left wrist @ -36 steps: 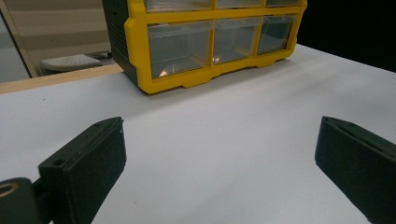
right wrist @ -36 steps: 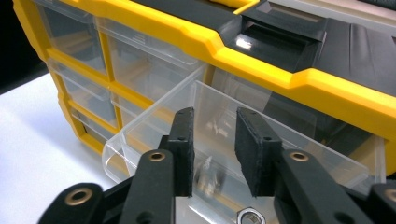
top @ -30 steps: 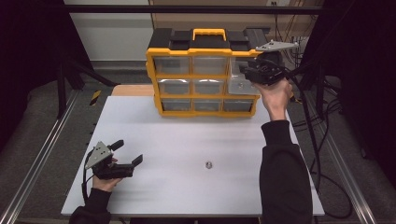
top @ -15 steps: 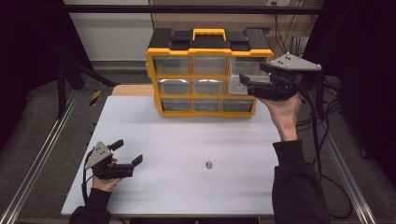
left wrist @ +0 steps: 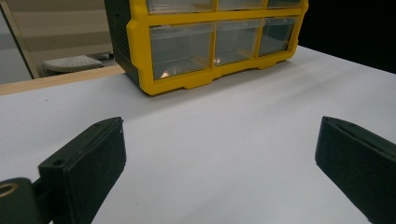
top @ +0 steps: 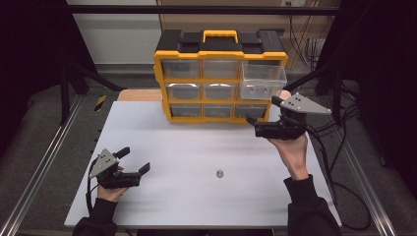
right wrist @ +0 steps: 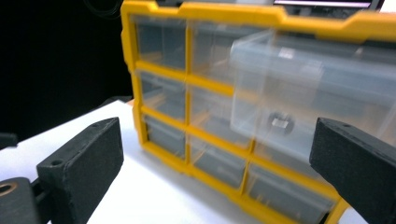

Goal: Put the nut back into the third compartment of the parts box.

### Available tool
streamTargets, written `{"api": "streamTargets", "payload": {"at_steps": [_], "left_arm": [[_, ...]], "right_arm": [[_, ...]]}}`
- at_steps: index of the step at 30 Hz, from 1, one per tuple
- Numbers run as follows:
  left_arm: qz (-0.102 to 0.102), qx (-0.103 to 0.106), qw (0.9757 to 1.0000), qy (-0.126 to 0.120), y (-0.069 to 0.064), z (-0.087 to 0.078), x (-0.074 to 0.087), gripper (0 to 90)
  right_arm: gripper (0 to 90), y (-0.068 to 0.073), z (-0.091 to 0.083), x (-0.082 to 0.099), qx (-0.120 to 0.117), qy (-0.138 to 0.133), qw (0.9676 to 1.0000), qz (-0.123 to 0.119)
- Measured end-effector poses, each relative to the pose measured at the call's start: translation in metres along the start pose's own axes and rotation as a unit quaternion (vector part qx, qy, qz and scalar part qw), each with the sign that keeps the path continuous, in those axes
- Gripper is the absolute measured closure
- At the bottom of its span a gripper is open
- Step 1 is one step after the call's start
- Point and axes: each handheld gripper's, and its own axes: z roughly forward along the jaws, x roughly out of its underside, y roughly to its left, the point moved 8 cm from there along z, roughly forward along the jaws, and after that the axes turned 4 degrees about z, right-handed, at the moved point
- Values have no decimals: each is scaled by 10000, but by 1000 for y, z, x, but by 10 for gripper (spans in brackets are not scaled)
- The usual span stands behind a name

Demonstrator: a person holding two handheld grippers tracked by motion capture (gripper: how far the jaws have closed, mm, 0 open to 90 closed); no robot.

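Observation:
A yellow and black drawer organizer [top: 220, 81] stands at the back of the white table [top: 196, 147]. Its clear top right drawer [top: 263, 78] sticks out, and a small metal nut [right wrist: 280, 122] lies inside the drawer [right wrist: 303, 88]. Another small nut [top: 220, 173] lies on the table. My right gripper [top: 263, 110] hovers just in front of the organizer's lower right corner. Its jaws have just been opening and stand open with nothing between them [right wrist: 219, 135]. My left gripper [top: 133, 160] rests open near the front left, pointing at the organizer [left wrist: 205, 46].
A wooden board [top: 140, 94] lies behind the table's left part. Metal rails [top: 44, 162] run along both sides, and cables [top: 344, 128] hang at the right. Bare table surface spreads between the two grippers.
My right gripper let go of the top right drawer, opened, and moved down and back toward the person. The drawer stays pulled out. The left gripper has not moved.

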Motion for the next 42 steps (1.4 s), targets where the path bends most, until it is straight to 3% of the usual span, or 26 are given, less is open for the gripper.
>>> {"api": "streamTargets", "payload": {"at_steps": [11, 23, 42], "left_arm": [[17, -12, 10000, 6, -1, 0, 0, 15], [44, -9, 10000, 23, -1, 0, 1, 14], [75, 4, 9999, 70, -2, 1, 2, 13]], "right_arm": [[33, 18, 5, 57, -296, 353, 9988, 185], [39, 40, 22, 115, -559, 934, 9937, 281], [64, 60, 42, 176, -679, 1646, 9837, 236]]}}
